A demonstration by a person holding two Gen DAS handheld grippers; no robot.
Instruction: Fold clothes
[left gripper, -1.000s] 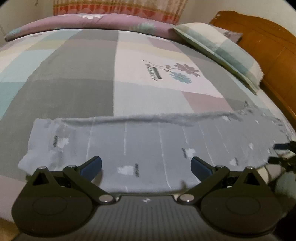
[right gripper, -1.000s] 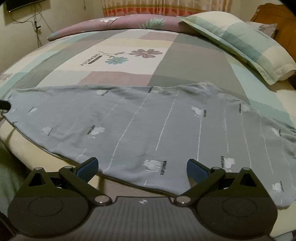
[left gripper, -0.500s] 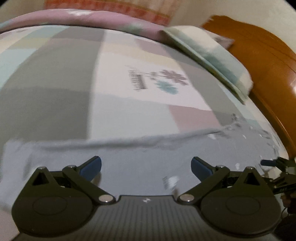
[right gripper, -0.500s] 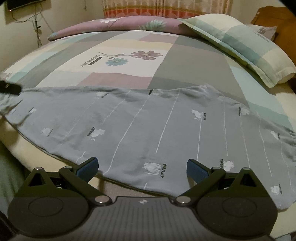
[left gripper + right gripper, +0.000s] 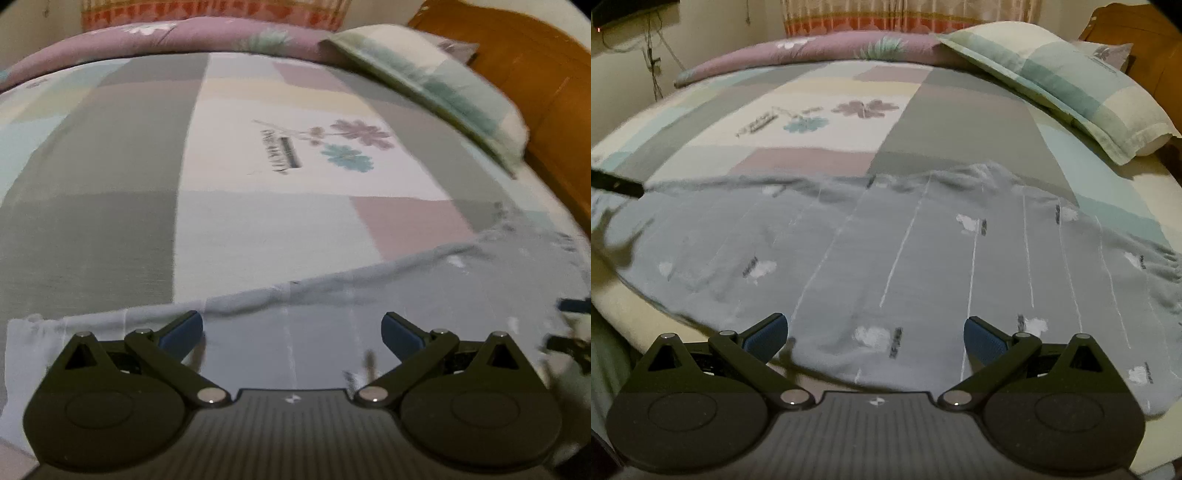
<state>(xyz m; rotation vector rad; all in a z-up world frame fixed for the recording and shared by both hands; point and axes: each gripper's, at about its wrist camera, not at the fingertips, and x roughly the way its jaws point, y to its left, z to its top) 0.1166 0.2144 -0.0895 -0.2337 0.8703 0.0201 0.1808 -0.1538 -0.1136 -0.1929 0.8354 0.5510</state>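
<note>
Your left gripper (image 5: pixel 291 326) and right gripper (image 5: pixel 873 328) both hover with fingers spread wide, pinching nothing, over the grey printed garment (image 5: pixel 923 258) that lies flat across the lower half of each frame on the patchwork bedspread (image 5: pixel 960 122), its far edge apparently slightly rumpled, though motion blur obscures it.

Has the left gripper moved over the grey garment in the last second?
Yes. In the left wrist view the left gripper has advanced toward the garment's far edge: that edge, and the flower print on the bedspread, now sit lower in frame. Jaws open.
</note>
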